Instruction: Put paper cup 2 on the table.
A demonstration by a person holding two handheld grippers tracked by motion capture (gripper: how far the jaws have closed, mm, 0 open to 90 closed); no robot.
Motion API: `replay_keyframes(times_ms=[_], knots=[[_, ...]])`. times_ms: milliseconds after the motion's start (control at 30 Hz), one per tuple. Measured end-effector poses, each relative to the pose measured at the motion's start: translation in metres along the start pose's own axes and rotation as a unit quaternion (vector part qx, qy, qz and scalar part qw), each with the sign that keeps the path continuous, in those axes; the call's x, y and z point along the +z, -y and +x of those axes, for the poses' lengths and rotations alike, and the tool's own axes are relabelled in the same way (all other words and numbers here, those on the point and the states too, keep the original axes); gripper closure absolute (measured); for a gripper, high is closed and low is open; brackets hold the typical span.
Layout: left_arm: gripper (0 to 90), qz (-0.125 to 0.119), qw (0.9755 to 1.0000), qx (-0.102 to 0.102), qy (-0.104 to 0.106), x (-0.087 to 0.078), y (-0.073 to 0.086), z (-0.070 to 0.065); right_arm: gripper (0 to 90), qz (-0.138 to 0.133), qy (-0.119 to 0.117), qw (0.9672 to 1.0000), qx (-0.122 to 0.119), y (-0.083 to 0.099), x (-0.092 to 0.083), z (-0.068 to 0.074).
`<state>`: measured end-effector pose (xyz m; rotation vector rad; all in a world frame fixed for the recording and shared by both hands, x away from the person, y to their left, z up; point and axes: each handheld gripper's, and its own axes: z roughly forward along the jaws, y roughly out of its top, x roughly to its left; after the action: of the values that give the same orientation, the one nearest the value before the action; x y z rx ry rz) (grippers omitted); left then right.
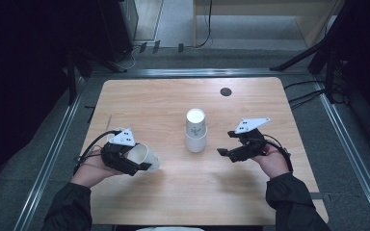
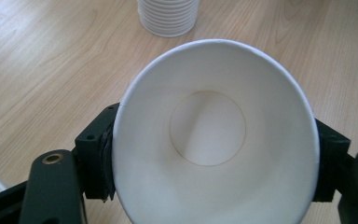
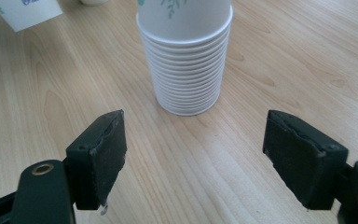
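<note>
Gripping a single paper cup (image 2: 214, 140) sideways in my left tongs (image 1: 139, 161), I hold it just left of the cup stack (image 1: 195, 131) at the bench's (image 1: 183, 192) middle. My right tongs (image 3: 196, 158) gape empty, facing that stack's base from its right. Separating cups looks to be the step; next, I judge, they must close squarely on the stack.

We count one stack of nested paper cups (image 1: 195, 131) on desk (image 1: 164, 101), one loose paper cup (image 1: 143, 157), two tools: left tool (image 1: 147, 166), right tool (image 1: 220, 152). One dark round hole (image 1: 226, 91) in desk.
</note>
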<state>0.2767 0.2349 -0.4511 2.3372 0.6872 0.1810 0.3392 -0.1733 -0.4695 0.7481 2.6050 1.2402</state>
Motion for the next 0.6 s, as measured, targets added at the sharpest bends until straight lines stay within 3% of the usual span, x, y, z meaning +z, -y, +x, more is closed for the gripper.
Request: replay_keyframes(times_ms=[600], knots=[[23.3, 0.014, 0.9992, -0.027, -0.027, -0.016, 0.025, 0.004, 21.8, 0.009, 0.011, 0.9999, -0.005, -0.007, 0.009, -0.015]])
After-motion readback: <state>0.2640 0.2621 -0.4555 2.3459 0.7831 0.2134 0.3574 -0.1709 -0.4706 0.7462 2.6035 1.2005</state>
